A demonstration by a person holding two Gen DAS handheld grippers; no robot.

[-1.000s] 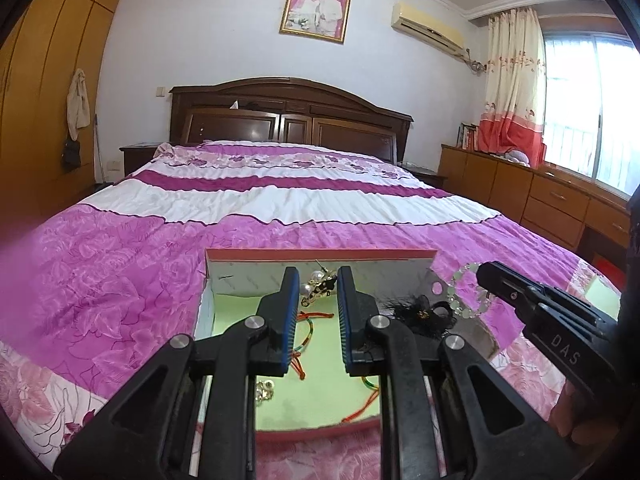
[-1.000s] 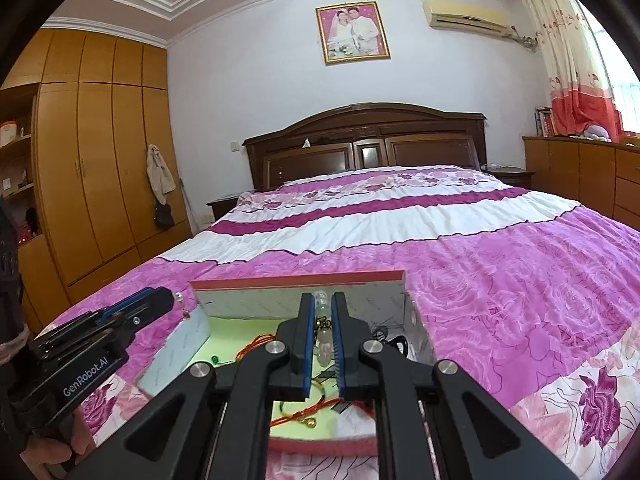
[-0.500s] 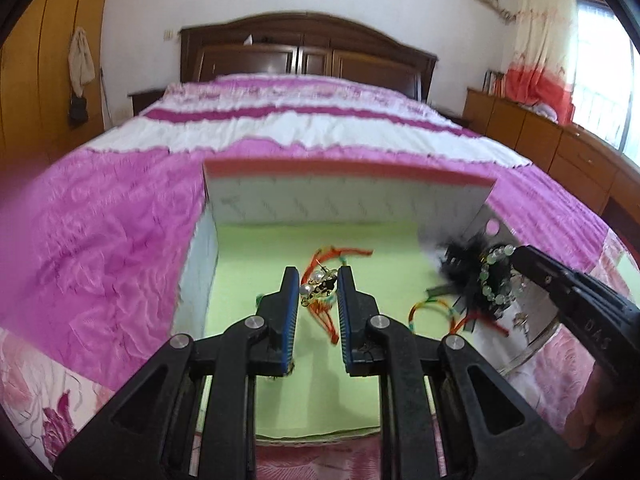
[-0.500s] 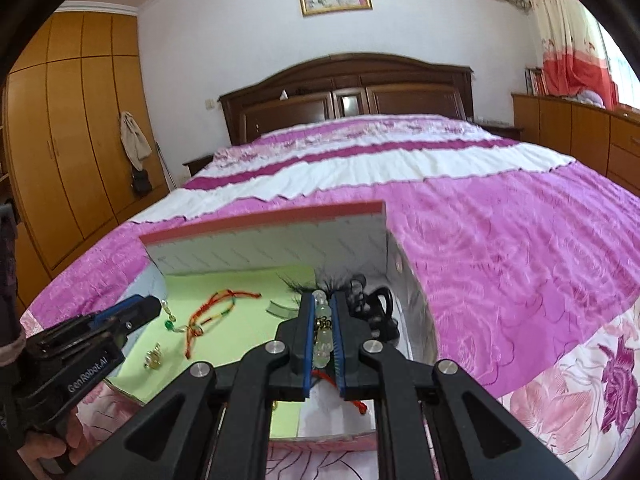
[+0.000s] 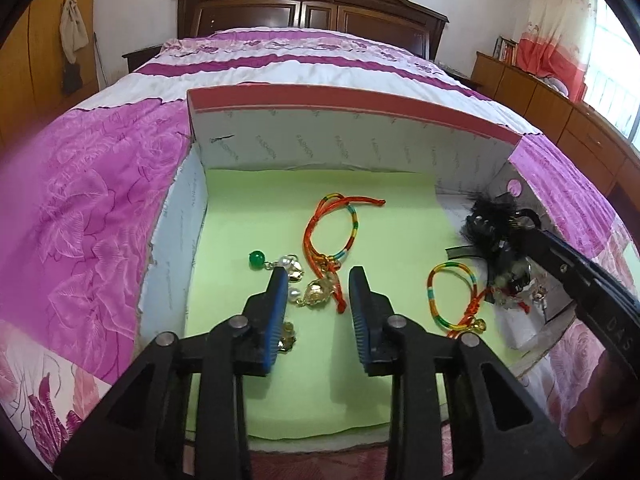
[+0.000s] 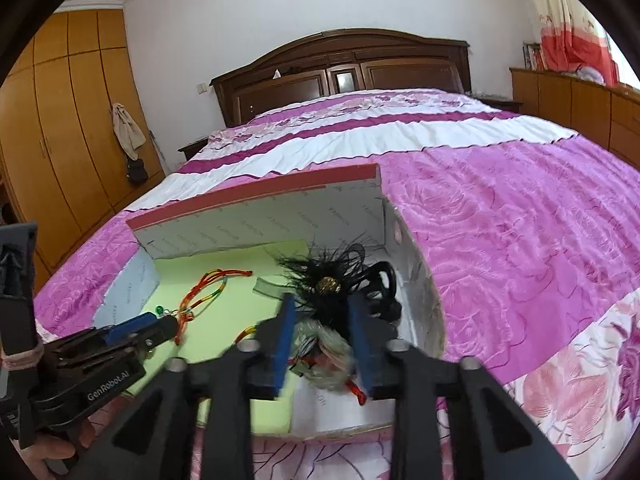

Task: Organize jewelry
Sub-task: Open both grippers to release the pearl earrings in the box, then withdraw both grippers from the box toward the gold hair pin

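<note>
Your left gripper (image 5: 318,280) sits low inside the open cardboard box (image 5: 340,136) on the bed (image 5: 80,200), and its jaws have just been opening. They now stand a little apart, with the pearl-and-gold trinket (image 5: 308,290) lying on the green liner (image 5: 260,208) between the blue pads (image 5: 276,312), which do not press on it. A green bead (image 5: 256,259) rests just beside the left finger's tip, and a red-orange cord bracelet (image 5: 332,224) loops out beyond the fingertips. A second striped cord bracelet (image 5: 452,296) lies to the right, near the other tool.

Your right gripper (image 6: 322,316) is at the box's right end, and its jaws have also just been opening. They are parted, with the pale bead bracelet (image 6: 328,356), blurred here, lying between the pads without being squeezed. Just past the fingertips lies a black feathered hair ornament (image 6: 332,276) with a gold centre, against the box's right wall. The box is open at the top, its pink-edged far wall upright.
</note>
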